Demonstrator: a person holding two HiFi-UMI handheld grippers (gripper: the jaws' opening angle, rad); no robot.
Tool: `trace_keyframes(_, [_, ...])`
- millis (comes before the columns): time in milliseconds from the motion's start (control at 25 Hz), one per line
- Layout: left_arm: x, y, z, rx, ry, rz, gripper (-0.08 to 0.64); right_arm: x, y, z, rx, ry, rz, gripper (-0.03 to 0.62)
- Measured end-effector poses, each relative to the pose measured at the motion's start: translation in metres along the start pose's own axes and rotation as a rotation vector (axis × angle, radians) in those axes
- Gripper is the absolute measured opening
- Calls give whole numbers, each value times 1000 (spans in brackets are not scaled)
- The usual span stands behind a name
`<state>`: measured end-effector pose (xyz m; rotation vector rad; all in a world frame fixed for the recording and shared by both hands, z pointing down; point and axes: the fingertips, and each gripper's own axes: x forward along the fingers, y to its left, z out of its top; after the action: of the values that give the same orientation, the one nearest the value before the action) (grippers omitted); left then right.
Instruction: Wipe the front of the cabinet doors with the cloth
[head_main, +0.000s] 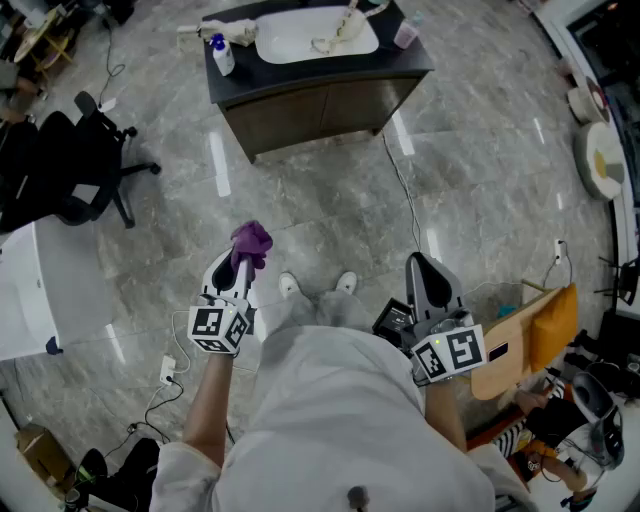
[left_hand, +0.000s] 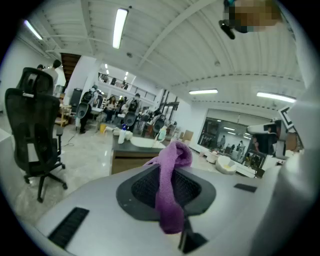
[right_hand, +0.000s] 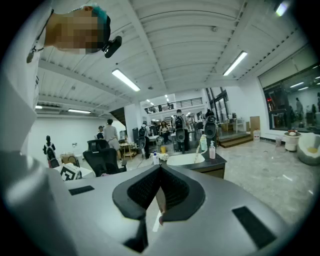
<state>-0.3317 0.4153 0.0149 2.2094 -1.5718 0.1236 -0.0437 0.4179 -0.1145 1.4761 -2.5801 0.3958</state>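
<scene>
The dark vanity cabinet (head_main: 318, 110) with a white sink (head_main: 305, 35) stands a few steps ahead of me; its brown doors face me. It also shows small and far off as the cabinet (left_hand: 126, 161) in the left gripper view and the cabinet (right_hand: 214, 172) in the right gripper view. My left gripper (head_main: 242, 266) is shut on a purple cloth (head_main: 251, 240), held low in front of my body. The cloth (left_hand: 174, 157) bunches above the jaws and hangs down between them. My right gripper (head_main: 430, 272) is shut with nothing in it, level with the left, far from the cabinet.
A black office chair (head_main: 88, 172) and a white desk (head_main: 40, 290) stand to my left. A cable (head_main: 405, 195) runs across the marble floor from the cabinet toward my right. A wooden seat (head_main: 535, 335) and clutter sit at my right. Bottles (head_main: 222, 55) stand on the counter.
</scene>
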Motion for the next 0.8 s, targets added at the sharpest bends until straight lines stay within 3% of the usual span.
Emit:
trace_keyframes(120, [-12,-43,40,35,-118,-43,58,-6,6,-1,27,-15,34,28])
trace_keyframes(240, [-37,-80,58,1,-189,-48,58,-16,7,-3,43,-42,58,28])
trace_keyframes(400, [-73,-126,44,35,-171,-16,58,-49,4,-2,86,-103,115,28])
trace_keyframes(520, [-97,-166,28,67,-148,28,58,-90,-9,-24,99,-92,133,28])
trace_keyframes(720, [-129,-238,1,-51,-201,113,58,-157,-52,-56,109,-63,147,28])
trace_keyframes(800, [-143,-256,-7,-63,-200,122,58,-178,-58,-62,109,-67,153,28])
